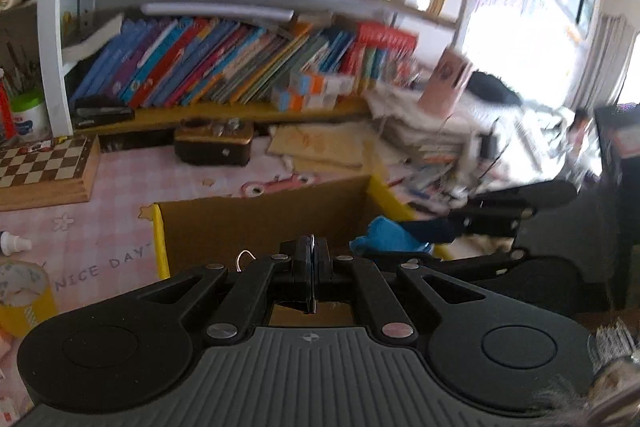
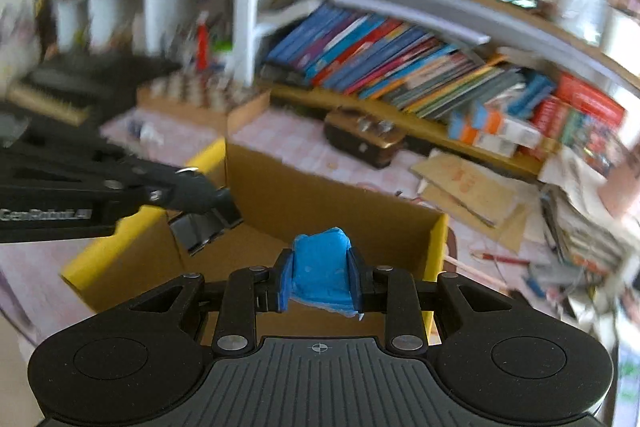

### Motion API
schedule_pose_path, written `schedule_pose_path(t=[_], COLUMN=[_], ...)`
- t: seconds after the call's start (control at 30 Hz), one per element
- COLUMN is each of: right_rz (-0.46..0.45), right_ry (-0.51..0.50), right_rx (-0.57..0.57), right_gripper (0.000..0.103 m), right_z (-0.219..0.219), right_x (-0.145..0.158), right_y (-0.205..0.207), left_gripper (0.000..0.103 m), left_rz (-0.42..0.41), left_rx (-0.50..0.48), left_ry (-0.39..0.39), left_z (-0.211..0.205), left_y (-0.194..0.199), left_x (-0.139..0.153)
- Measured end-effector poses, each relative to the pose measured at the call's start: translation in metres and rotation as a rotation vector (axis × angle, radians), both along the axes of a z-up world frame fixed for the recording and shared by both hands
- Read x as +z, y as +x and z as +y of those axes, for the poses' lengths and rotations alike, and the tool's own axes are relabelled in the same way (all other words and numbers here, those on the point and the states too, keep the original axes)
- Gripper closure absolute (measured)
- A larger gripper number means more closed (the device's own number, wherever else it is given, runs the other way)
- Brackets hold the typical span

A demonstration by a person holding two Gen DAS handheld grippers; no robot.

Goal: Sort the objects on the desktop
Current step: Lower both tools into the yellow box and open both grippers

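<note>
1. Left wrist view, far left: a tape roll [image 1: 24, 291] sits on the pink checked mat, and a chessboard [image 1: 44, 163] lies behind it.
2. Middle: an open cardboard box [image 1: 260, 223] with yellow edges fills the space ahead of my left gripper [image 1: 312, 267]. Its jaws are pressed together, with only a thin sliver between the pads. A small wire loop pokes out just left of them.
3. Right side: my right gripper [image 1: 432, 235] reaches in over the box's right corner, with a blue wad [image 1: 380, 235] at its tips.
4. Right wrist view, left side: the left gripper comes in from the edge, and a black binder clip [image 2: 200, 227] hangs at its fingertips, pinched there as far as I can tell. The clip sits over the left part of the box, near the yellow rim.
5. Centre: the right jaws are clamped on the blue wad, which bulges up between the pads. It's over the open box and not touching it that I can see.
6. Right: a red pencil [image 2: 500, 259] lies on the mat beside the box, with a messy stack of papers past it. Everything back there is blurry.
</note>
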State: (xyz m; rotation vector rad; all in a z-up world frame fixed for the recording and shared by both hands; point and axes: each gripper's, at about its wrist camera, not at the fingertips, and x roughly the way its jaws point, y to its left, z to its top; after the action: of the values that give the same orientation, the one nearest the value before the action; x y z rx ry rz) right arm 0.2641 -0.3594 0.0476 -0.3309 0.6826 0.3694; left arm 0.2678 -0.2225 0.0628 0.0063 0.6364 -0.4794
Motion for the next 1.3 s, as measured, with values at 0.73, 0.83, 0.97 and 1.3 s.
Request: schedule_pose_path(t=[0.73, 0.83, 0.97, 1.3], right_rz=[0.209, 0.212, 0.210, 0.177], right_ry=[-0.411, -0.417, -0.416, -0.278], right_rx=[0.367, 0.387, 0.388, 0.306], right_gripper=[0.075, 0.075, 0.075, 0.052], right_z=[0.036, 0.037, 0.036, 0.022], right_x=[-0.079, -0.080, -0.080, -0.055], right_y=[0.060, 0.059, 0.057, 0.058], left_gripper=[0.101, 0.101, 0.101, 0.055], left_rz=[0.285, 0.293, 0.302, 0.158], left_rx=[0.073, 0.066, 0.083, 0.149], left_ry=[0.211, 0.229, 0.222, 0.161], left_z=[-0.025, -0.027, -0.026, -0.018], left_y=[0.087, 0.087, 0.089, 0.067], left_x=[-0.062, -0.065, -0.065, -0.039])
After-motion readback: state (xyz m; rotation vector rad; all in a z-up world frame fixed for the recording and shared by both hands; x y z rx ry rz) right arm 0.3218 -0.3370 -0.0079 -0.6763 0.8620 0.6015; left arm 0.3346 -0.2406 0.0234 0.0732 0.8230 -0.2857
